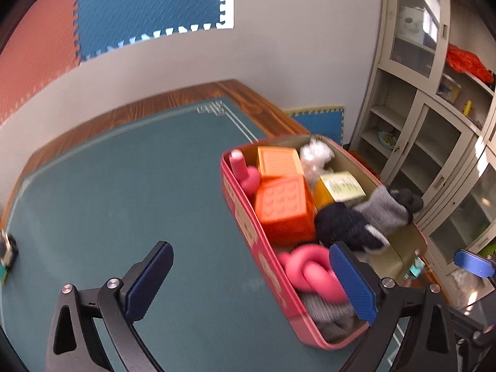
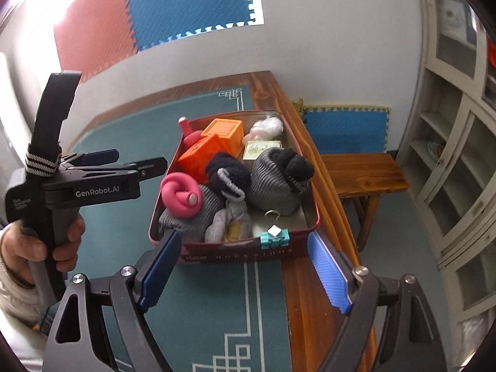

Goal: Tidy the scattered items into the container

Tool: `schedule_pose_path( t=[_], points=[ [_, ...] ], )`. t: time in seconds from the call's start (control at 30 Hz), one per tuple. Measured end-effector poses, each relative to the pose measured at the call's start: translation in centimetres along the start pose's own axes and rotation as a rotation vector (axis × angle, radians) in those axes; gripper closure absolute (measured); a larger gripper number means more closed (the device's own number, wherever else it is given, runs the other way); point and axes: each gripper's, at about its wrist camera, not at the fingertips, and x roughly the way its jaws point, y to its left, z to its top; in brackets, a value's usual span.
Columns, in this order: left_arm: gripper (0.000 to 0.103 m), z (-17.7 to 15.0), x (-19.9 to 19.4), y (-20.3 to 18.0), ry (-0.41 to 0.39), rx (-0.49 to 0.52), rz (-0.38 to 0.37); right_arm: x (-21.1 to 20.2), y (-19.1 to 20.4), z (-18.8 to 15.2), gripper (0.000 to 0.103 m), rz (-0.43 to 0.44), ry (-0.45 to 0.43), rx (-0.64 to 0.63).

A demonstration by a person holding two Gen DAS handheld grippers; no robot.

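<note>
A red tin container (image 1: pixel 245 223) stands on the teal mat near the table's right edge; it also shows in the right wrist view (image 2: pixel 235 252). It holds orange cubes (image 1: pixel 285 207), a pink knotted toy (image 1: pixel 310 271), grey and dark socks (image 2: pixel 276 179), a small yellow-green box (image 1: pixel 341 186) and a white fluffy item (image 1: pixel 316 155). A teal binder clip (image 2: pixel 274 238) is clipped on its near rim. My left gripper (image 1: pixel 251 282) is open and empty over the tin's left side. My right gripper (image 2: pixel 245 266) is open and empty just in front of the tin.
A small item (image 1: pixel 7 254) lies at the mat's far left edge. A wooden bench (image 2: pixel 362 173) and blue foam tile stand beyond the table's right edge. Shelving cabinets (image 1: pixel 434 130) fill the right side. The left gripper's body (image 2: pixel 93 183) is left of the tin.
</note>
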Motion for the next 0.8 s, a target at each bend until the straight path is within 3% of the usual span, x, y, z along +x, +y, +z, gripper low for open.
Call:
schedule_pose_path(
  t=[0.33, 0.8],
  points=[
    [0.001, -1.8, -1.4, -0.8, 0.024, -0.102, -0.033, -0.8, -0.5, -0.2, 0.017, -0.063, 0.004, -0.001],
    [0.001, -1.7, -1.2, -1.8, 0.031, -0.106, -0.005, -1.2, -0.4, 0.5, 0.017, -0.085, -0.034, 0.015]
  ],
)
